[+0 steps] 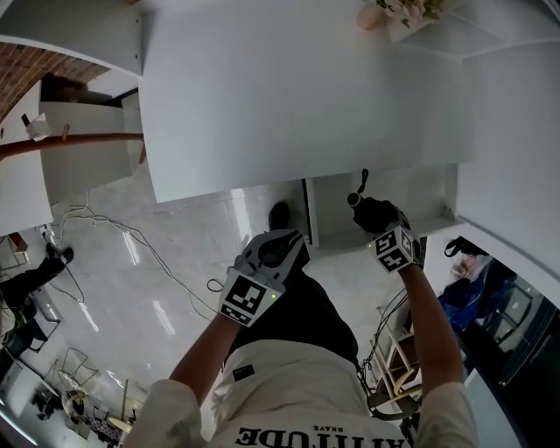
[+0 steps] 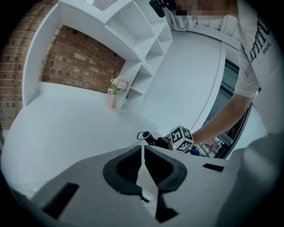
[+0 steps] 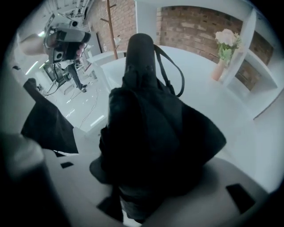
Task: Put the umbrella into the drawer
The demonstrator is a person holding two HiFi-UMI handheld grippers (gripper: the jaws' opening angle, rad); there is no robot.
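Observation:
My right gripper (image 1: 374,219) is shut on a folded black umbrella (image 1: 367,210), which points down over the open white drawer (image 1: 424,197) below the table's edge. In the right gripper view the umbrella (image 3: 151,133) fills the jaws. Its handle (image 3: 141,48) and strap loop stick out ahead, and the pads are hidden under the fabric. My left gripper (image 1: 278,245) hangs to the left of the drawer, above the floor. Its jaws (image 2: 143,153) are shut with nothing between them. From that gripper the umbrella's handle (image 2: 150,138) shows beside the right gripper's marker cube (image 2: 181,138).
A broad white table top (image 1: 289,96) spans the upper head view, with a vase of flowers (image 1: 394,13) at its far edge. Cables (image 1: 131,236) trail on the glossy floor at left. A wire rack (image 1: 394,359) stands by my right side. White shelves (image 2: 146,35) rise behind the table.

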